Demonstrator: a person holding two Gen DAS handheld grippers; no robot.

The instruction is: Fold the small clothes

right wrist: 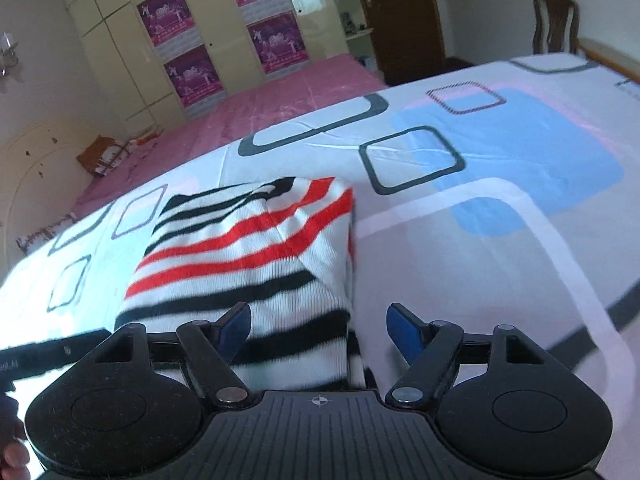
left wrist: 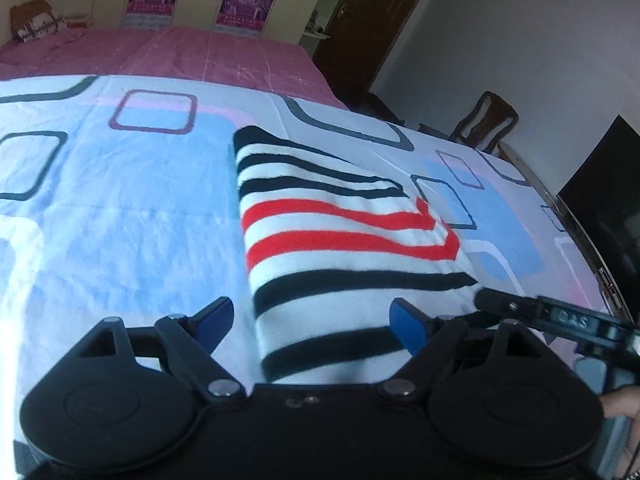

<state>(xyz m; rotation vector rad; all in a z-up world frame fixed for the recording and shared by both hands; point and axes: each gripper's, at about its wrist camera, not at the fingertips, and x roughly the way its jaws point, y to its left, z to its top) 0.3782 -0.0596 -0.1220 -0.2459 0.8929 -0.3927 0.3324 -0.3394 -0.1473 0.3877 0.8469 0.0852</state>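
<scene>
A small white garment with black and red stripes [left wrist: 340, 240] lies folded into a narrow stack on the patterned bedsheet [left wrist: 120, 220]. My left gripper [left wrist: 316, 322] is open just above its near end, jaws wide apart, holding nothing. The right gripper's finger [left wrist: 560, 318] shows at the garment's near right corner. In the right wrist view the same garment [right wrist: 248, 248] lies ahead and to the left. My right gripper [right wrist: 320, 326] is open over its near right edge, empty. A folded flap lies on the garment's right side.
The white, blue and pink sheet [right wrist: 500, 160] covers the bed all round the garment. A pink bed [left wrist: 200, 52] lies beyond, with cream wardrobes [right wrist: 180, 40] behind. A wooden chair [left wrist: 486, 120] and a dark screen [left wrist: 600, 200] stand at the right.
</scene>
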